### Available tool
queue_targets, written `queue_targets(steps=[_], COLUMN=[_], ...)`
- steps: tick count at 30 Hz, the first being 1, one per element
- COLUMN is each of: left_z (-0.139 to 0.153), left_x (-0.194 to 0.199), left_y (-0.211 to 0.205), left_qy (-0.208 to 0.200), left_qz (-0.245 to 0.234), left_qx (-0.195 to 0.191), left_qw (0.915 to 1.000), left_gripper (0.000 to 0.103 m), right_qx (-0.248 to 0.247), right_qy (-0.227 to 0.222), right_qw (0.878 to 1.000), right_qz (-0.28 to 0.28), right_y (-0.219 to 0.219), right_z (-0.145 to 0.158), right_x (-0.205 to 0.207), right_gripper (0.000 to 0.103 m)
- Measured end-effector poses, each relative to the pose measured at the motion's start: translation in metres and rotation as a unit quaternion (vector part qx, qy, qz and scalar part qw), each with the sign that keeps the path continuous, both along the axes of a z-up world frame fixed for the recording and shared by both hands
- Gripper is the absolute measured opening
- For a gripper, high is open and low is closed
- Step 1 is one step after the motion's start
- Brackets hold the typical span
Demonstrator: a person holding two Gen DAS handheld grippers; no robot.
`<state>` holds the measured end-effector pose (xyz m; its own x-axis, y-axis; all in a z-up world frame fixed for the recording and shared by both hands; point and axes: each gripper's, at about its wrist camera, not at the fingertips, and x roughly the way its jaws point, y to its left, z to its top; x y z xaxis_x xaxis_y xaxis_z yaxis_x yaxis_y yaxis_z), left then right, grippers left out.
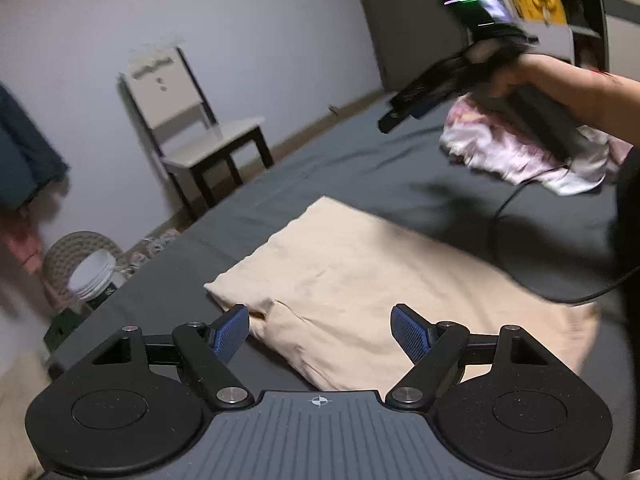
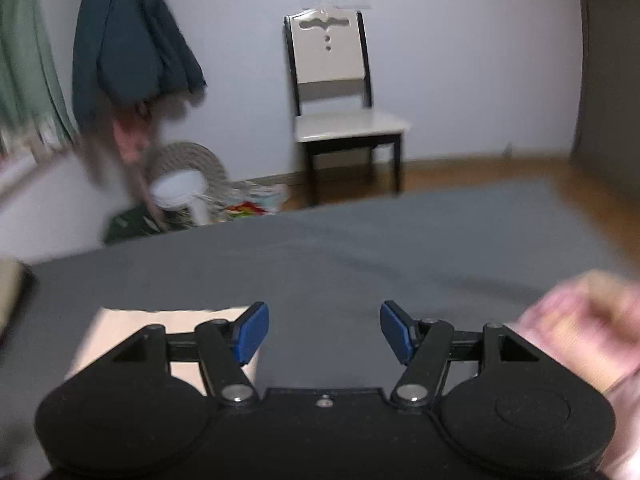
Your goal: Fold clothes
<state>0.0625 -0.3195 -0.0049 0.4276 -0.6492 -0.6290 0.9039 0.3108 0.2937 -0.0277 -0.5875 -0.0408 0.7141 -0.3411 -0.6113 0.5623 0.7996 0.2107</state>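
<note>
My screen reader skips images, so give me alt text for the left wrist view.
The open left gripper hovers over a folded beige cloth on a grey bed. Beyond it, a hand holds the right gripper above a crumpled pink and white garment; a chair stands by the wall.

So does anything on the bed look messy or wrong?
Yes. The pink and white garment lies in a crumpled heap at the far right of the grey bed, not folded. The beige garment beside it lies flat and folded. Both sets of jaws are open and hold nothing.
</note>
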Motion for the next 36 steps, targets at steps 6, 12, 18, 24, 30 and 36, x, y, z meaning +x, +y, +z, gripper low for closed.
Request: queue_targets(steps=[6, 12, 18, 24, 30, 36], left_z=[-0.035, -0.051, -0.052, -0.052, -0.057, -0.038], left_x=[0.056, 0.069, 0.077, 0.091, 0.100, 0.104], left_y=[-0.034, -0.041, -0.046, -0.044, -0.042, -0.033], left_qy=[0.036, 0.059, 0.085, 0.123, 0.149, 0.175], left_qz=[-0.015, -0.024, -0.051, -0.031, 0.014, 0.039], left_qx=[0.061, 0.059, 0.088, 0.100, 0.129, 0.086], left_qw=[0.9974, 0.9963, 0.9912, 0.9868, 0.9803, 0.9800], left_gripper=[0.063, 0.048, 0.022, 0.015, 0.016, 0.016], right_qx=[0.017, 0.046, 0.048, 0.057, 0.064, 0.092], right_qy=[-0.011, 0.000, 0.019, 0.015, 0.032, 0.030], right_qw=[0.996, 0.991, 0.989, 0.990, 0.988, 0.987], right_qz=[0.092, 0.127, 0.136, 0.131, 0.139, 0.126], right_y=[-0.008, -0.004, 0.010, 0.008, 0.010, 0.002], right_z=[-0.010, -0.013, -0.015, -0.014, -0.022, -0.025], right_x=[0.008, 0.022, 0.024, 0.019, 0.025, 0.023], right_gripper=[0.063, 0.065, 0.067, 0.069, 0.069, 0.069])
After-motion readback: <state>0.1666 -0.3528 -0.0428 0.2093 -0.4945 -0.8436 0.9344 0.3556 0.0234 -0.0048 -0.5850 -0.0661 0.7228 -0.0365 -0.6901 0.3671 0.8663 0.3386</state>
